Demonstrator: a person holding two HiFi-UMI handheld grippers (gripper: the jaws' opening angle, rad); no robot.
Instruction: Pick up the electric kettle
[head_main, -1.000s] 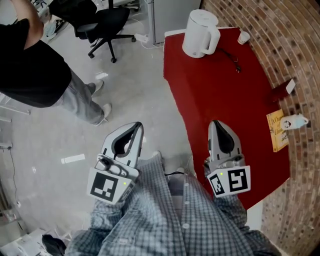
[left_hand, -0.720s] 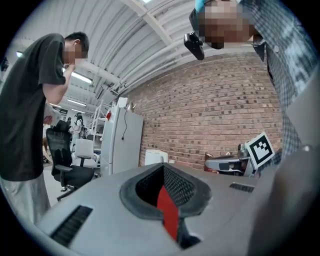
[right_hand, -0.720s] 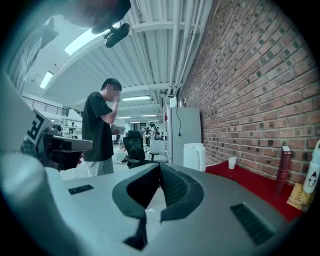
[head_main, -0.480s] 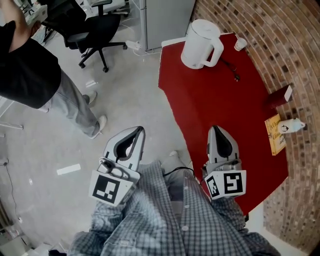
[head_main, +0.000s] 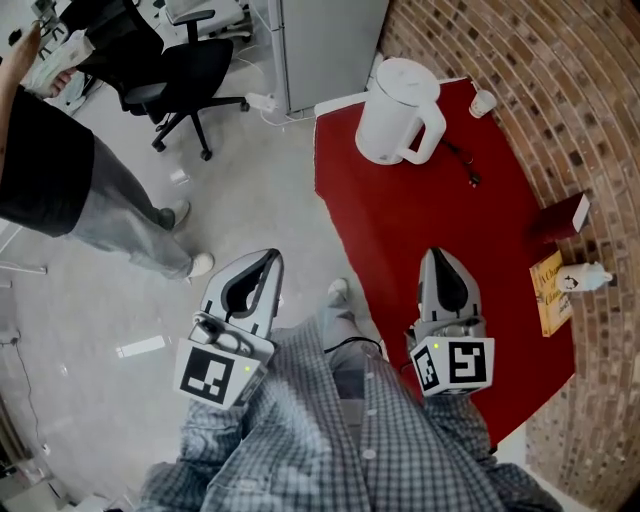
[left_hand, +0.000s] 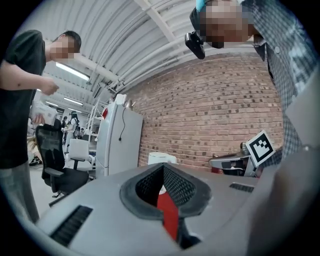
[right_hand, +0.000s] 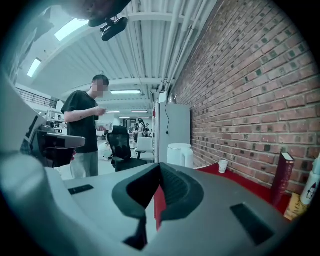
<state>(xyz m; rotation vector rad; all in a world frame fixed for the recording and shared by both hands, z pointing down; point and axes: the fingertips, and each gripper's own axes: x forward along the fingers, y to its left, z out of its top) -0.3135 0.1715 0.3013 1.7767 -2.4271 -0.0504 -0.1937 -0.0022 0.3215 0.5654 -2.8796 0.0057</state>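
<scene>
We log left claw (head_main: 268, 258) and right claw (head_main: 436, 256), both clenched, empty. Electric kettle (head_main: 395, 112): upright on the red bench (head_main: 420, 225), well apart from them.

The kettle (head_main: 397, 112) stands at the far end of the surface (head_main: 400, 230), with a cup (head_main: 483, 103) to its right, by the wall (head_main: 560, 100). A book (head_main: 551, 292) and a bottle (head_main: 585, 277) sit together at the surface's right edge. A chair (head_main: 175, 85) stands on the floor (head_main: 250, 210) to the left.

A white electric kettle (head_main: 398, 111) stands upright at the red table's far end.
</scene>
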